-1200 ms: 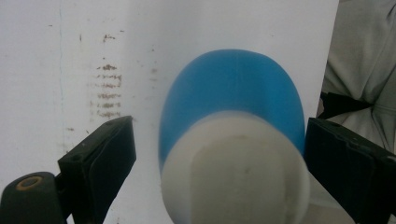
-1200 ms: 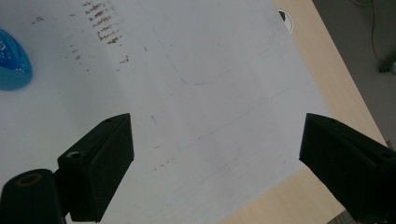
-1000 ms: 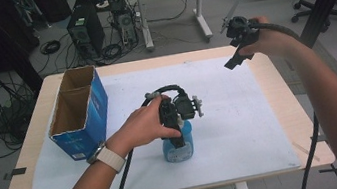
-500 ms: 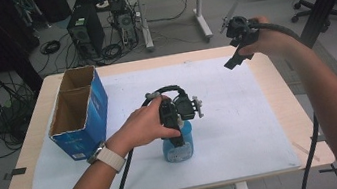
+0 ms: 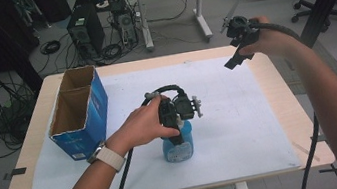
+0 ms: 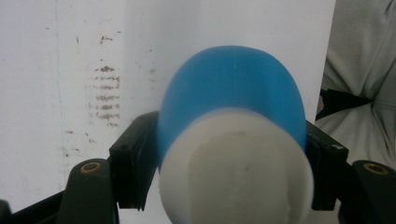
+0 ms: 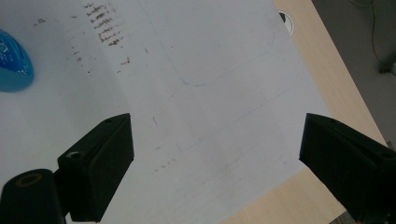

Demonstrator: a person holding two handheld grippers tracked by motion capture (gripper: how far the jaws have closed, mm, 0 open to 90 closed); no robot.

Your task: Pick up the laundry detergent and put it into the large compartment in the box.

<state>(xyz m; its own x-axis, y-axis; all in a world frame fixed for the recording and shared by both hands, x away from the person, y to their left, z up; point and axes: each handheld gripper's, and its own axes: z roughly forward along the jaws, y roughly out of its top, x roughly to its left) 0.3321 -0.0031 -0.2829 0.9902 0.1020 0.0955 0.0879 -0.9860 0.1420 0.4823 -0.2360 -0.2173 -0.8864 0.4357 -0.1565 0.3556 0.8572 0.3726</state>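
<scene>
The left gripper (image 5: 178,132) clamps a blue bottle (image 5: 178,146) right of the cardboard box (image 5: 78,115); a loose squeeze could tip it, while the right gripper (image 5: 236,49) hangs open.

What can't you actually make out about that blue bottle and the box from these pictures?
- Blue bottle: in the high view the left gripper and hand cover its top; its label is too small to read.
- Left gripper view: the bottle's white cap is blurred and cut off by the bottom edge.
- Cardboard box: its inside is in shadow; contents cannot be told.
</scene>
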